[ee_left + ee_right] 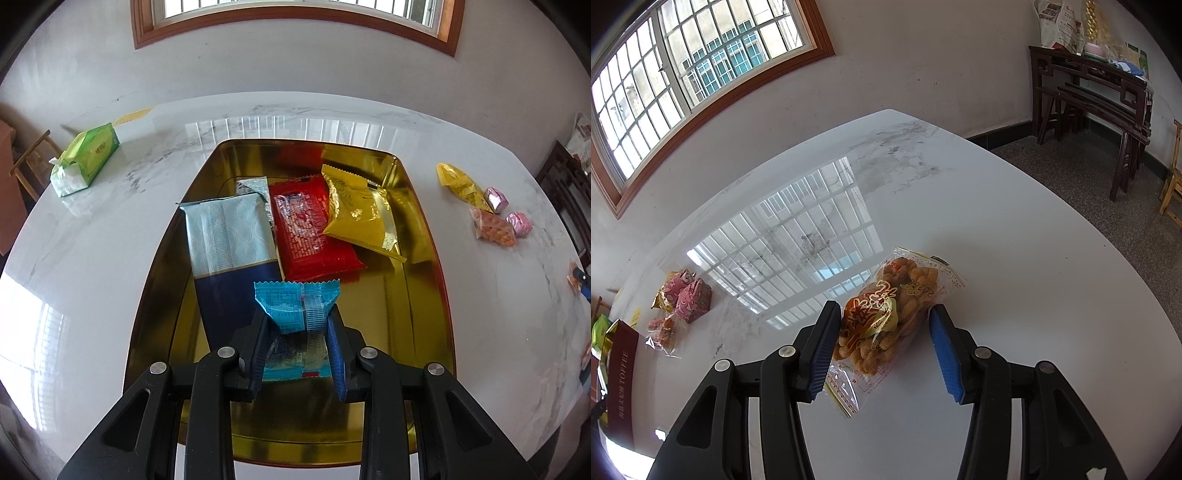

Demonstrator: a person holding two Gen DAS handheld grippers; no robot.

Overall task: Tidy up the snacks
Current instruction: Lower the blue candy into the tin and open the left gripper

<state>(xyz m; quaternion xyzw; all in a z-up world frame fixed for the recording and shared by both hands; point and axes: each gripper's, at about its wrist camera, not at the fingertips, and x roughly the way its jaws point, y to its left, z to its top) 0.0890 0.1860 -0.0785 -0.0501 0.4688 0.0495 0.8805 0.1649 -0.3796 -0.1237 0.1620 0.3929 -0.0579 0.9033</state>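
- The light-blue snack packet [295, 317] is clenched between the left gripper [297, 354] pads, held above the near end of the gold tin tray [417, 306].
- Just beyond it in the tray lie a pale-blue-and-navy packet [225, 240], a red packet [306, 229] and a yellow packet [362, 214] overlapping the red one's far corner; a silver wrapper [253, 186] peeks out behind.
- Over on the right, the right gripper [882, 332] stands released, its blue pads [945, 354] either side of a clear bag of fried twists [886, 314] lying on the white marble table [1034, 277].
- Left of that bag: two pink candy boxes [689, 299] and a small clear bag of orange snacks [663, 332], well apart.
- A green tissue pack [86, 160] sits far left of the tray.
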